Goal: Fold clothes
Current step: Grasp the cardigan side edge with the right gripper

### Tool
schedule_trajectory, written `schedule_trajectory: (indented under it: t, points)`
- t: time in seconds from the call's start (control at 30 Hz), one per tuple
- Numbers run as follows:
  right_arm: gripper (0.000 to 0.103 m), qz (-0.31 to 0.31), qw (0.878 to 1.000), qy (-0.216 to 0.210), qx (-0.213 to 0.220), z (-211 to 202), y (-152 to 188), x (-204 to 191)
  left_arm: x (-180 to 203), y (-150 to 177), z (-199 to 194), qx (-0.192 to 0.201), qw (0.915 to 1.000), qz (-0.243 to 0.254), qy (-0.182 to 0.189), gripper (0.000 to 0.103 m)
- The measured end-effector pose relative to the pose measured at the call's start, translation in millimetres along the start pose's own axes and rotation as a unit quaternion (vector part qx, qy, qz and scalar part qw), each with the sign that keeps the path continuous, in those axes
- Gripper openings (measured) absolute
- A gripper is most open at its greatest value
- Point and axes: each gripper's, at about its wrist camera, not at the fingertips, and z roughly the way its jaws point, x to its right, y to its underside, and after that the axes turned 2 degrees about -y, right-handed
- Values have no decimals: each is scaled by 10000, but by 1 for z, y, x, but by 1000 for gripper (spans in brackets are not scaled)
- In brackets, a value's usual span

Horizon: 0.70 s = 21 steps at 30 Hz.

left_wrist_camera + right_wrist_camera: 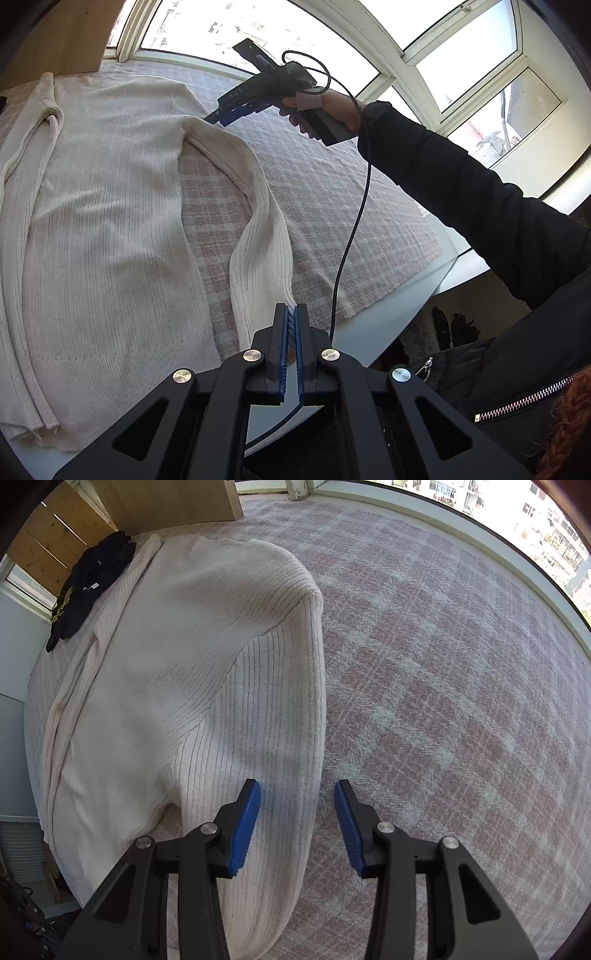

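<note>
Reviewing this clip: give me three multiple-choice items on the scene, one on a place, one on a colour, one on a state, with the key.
1. Where does the dark garment lie?
A. At the far corner of the table by the wooden boards
B. On the sweater's sleeve
C. On the window sill

2. What colour is the sweater?
A. Navy
B. Cream
C. Red

3. How is the left gripper?
A. Wide open over the cloth
B. Shut on nothing
C. Shut on the cuff

Key: 1 A, it sits beyond the sweater beside the boards. 2 B, the ribbed knit is cream on the checked cloth. 3 C, the cuff is pinched between the blue pads, while the right gripper is open above the sleeve.
</note>
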Motion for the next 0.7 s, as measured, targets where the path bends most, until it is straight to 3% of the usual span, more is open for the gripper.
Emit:
schedule_trajectory:
  t: [0.03, 0.07, 0.17, 0.27, 0.37, 0.43, 0.5, 0.7]
  points:
    - [27, 19, 10000, -29, -14, 0, 1, -1, 0, 0, 0, 4, 10000, -7, 11, 3]
    - [7, 37, 10000, -58, -29, -1, 2, -2, 0, 0, 0, 15, 10000, -9, 17, 3]
    - [7, 183, 9995, -259, 29, -6, 5, -3, 1, 2, 0, 47, 9999, -15, 93, 3]
    - [7, 702, 9932, -887, 283, -19, 6, 4, 1, 3, -3, 104, 9998, -42, 145, 3]
    - [7, 1409, 9700, -1847, 712, -38, 8, 14, -3, 7, -10, 209, 9993, -183, 246, 3]
    - [7, 1716, 9542, -2268, 924, -48, 5, 12, -13, 15, -16, 288, 9982, -393, 337, 3]
    - [7, 1745, 9515, -2337, 977, -53, -7, 3, -24, 26, -21, 327, 9973, -592, 283, 3]
    - [7, 1493, 9740, -1536, 738, -27, -62, -54, -62, 54, -28, 450, 9901, -1285, 330, 3]
